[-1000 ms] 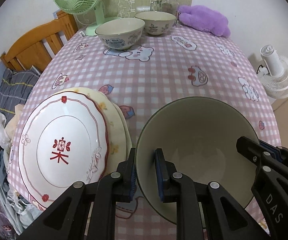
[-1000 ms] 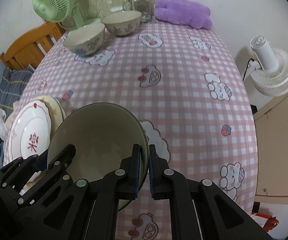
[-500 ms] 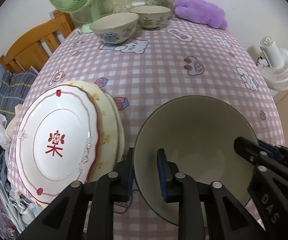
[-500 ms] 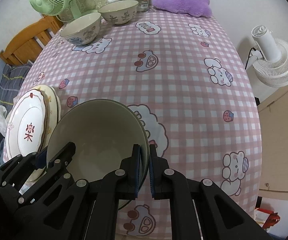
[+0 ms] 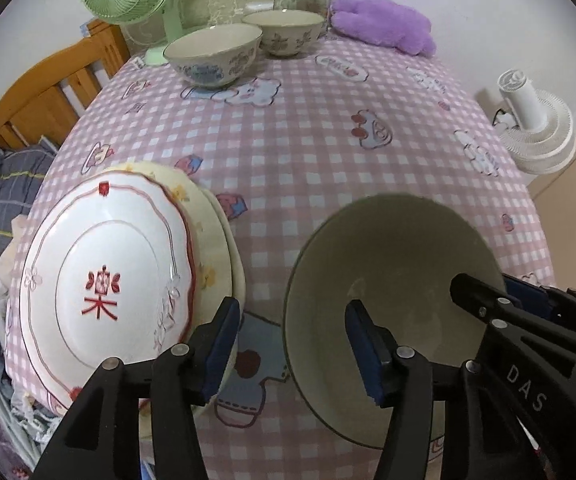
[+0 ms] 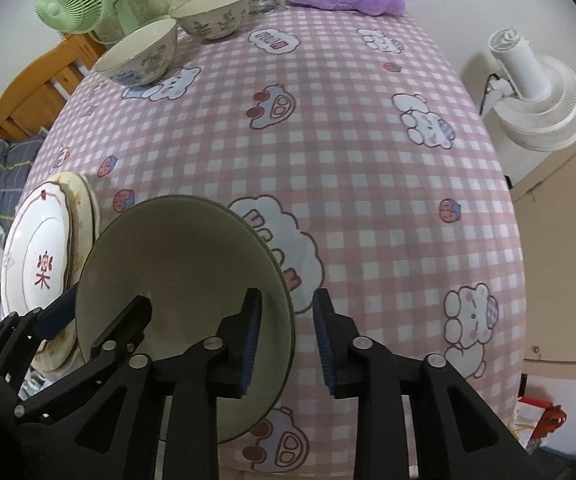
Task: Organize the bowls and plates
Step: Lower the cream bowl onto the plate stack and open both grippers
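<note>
Both the left hand-held gripper (image 5: 294,344) and the right hand-held gripper (image 6: 285,340) stand spread, each straddling a rim of the grey-green bowl (image 5: 388,280) without pinching it. The bowl sits on the surface's near edge, just beside the stacked plates (image 5: 103,272).

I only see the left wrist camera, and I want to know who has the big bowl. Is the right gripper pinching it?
Observer: No. In the right wrist view the right gripper is open, with its jaws wide apart astride the big grey-green bowl rim, one finger inside and one outside.
Operator: Is anything on the floor on that side?
Observer: Yes. Something red lies low, past the near right corner of the pink checked tablecloth. It is too small to name.
</note>
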Demonstrator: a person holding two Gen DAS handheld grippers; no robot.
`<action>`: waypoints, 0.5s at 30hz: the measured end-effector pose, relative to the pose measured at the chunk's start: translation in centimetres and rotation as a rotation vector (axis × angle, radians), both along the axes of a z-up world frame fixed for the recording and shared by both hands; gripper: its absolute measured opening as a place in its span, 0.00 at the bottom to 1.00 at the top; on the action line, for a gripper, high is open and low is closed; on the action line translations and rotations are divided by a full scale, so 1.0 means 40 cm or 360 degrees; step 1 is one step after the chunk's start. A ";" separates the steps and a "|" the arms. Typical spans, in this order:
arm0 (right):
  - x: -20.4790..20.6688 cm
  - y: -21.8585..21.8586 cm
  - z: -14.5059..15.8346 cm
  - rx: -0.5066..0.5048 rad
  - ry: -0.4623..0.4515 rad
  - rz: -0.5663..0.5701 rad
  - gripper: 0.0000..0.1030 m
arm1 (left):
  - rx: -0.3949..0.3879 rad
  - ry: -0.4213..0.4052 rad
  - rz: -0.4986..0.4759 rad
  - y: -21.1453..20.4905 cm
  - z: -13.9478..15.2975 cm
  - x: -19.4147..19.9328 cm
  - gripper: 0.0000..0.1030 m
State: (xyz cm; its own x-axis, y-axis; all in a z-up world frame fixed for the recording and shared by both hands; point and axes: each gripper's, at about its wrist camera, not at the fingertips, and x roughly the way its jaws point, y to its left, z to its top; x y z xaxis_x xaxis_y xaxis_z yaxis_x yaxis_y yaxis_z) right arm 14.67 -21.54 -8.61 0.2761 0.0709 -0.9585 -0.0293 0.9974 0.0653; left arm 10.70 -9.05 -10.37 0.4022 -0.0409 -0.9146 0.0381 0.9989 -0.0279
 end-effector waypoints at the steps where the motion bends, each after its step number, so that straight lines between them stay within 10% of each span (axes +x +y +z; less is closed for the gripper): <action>1: 0.000 0.000 0.005 -0.0004 -0.0006 -0.0016 0.31 | 0.0031 -0.0025 0.0003 0.004 0.009 0.001 0.68; 15: 0.010 0.084 0.142 -0.0022 -0.0242 -0.0191 0.55 | -0.0058 -0.0227 -0.0054 0.160 0.129 0.055 0.80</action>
